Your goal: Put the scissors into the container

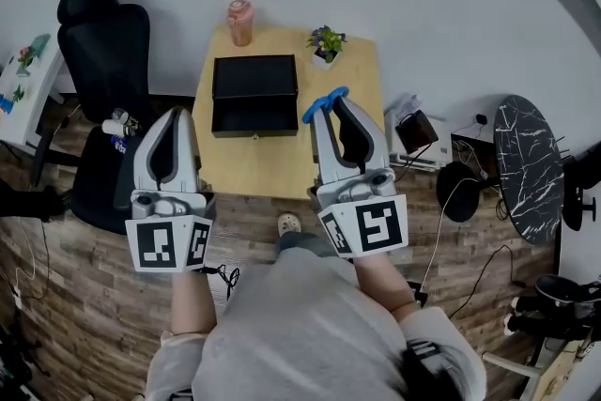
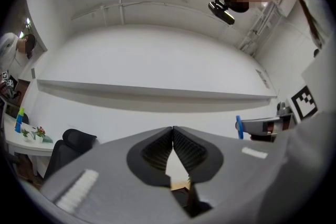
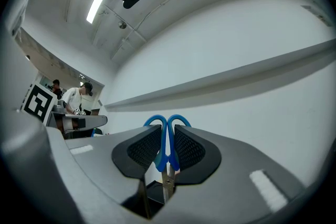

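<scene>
As the head view shows them, blue-handled steel scissors (image 1: 324, 100): clamped in the right gripper (image 1: 331, 105), handle loops poking out past its tips, held up over the right side of the light wooden table (image 1: 272, 166).
Head view, black open box-shaped container (image 1: 254, 95): on the table, its right edge just left of the loops in this view; how high the scissors hang above it cannot be told.
Head view, left gripper (image 1: 174, 119): raised off the table's left edge, jaws together.
Left gripper view, left gripper (image 2: 172, 128): ribbed pads meet at the tips with nothing between them; the right gripper (image 2: 262, 126) shows at the far right with a sliver of blue at its tip.
Right gripper view, right gripper (image 3: 167, 132): jaws pressed on the scissors (image 3: 167, 140) just below the two loops; the pivot sits between the jaws and the blades run back toward the camera.
Step in hand, as I judge it: carry the scissors left over the box opening.
Doing it well: centre the loops over the open cavity, tip the gripper down and lower close before parting the jaws, so the loops land inside rather than on the rim.
</scene>
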Motion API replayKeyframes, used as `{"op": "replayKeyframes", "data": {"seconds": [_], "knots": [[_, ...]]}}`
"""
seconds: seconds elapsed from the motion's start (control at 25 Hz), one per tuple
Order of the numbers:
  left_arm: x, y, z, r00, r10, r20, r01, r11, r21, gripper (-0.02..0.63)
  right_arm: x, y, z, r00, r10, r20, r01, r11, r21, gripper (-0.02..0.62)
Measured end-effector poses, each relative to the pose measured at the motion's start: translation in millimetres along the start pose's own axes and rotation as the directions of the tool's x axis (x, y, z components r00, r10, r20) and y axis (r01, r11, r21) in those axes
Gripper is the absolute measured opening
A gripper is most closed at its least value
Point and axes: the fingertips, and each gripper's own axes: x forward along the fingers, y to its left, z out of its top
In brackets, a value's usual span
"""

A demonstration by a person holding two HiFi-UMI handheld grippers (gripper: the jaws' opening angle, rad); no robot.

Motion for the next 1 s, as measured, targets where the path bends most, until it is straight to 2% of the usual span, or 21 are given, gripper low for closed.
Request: {"op": "replayKeyframes", "data": {"seconds": [0.64,1.0], "knots": [[86.2,15.1,-17.1,0.996,0.089,0.013,-0.09,0.995,0.043,0.058,88.7,-52.7,-21.3,0.994,0.102,0.032,-0.103,0.994,0.036,0.075],[100.5,6.7,-29.6,0.993,0.118,-0.014,-0.117,0.991,0.07,0.058,105.9,-65.8,-39.7,0.988,0.151,0.025,-0.153,0.985,0.08,0.075]]}}
